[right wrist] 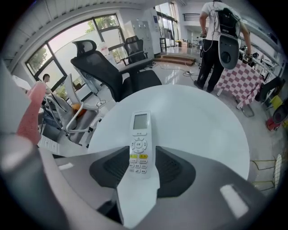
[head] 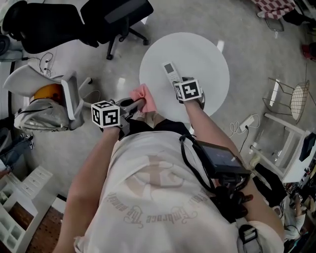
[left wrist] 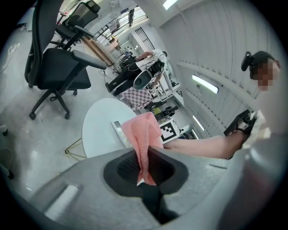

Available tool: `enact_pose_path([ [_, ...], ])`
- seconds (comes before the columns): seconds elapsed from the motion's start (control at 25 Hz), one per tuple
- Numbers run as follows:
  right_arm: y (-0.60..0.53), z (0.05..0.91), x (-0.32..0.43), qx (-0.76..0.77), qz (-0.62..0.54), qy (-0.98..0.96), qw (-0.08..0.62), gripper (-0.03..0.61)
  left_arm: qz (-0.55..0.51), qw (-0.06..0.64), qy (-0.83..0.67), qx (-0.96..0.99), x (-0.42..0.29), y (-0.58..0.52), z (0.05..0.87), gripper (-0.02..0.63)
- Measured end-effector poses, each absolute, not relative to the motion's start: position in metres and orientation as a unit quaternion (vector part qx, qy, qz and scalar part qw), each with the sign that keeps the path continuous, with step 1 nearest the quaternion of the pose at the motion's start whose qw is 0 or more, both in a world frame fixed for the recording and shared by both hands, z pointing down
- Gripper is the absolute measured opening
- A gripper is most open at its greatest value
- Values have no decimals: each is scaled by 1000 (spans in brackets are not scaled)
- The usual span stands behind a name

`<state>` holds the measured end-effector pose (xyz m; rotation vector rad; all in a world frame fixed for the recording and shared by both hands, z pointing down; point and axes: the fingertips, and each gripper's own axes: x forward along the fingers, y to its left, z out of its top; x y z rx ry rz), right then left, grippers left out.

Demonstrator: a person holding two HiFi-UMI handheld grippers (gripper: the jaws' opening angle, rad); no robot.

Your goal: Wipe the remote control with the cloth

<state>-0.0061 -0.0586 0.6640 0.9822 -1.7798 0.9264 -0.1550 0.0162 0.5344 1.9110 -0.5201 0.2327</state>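
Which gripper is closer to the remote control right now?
Right. The right gripper straddles the remote control's button end on the table, one jaw on either side. The left gripper, shut on the pink cloth, is off to the remote's left, apart from it.

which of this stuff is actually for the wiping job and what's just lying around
For the job:
- remote control on the round table
- pink cloth, held in the left gripper
- right gripper, jaws around the remote's lower end

Just lying about:
- black office chair
- white chair with a bag
- power strip on the floor
- wire chair
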Motion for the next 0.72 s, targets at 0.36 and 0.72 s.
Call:
enact_pose_path([
  [0.36,-57,586,14,486,333,-732,344,8,92,477,-168,858,-150,-9,499,18],
  [0.72,-45,488,-6,565,286,-759,152,8,130,343,-144,919,-171,-27,466,18],
])
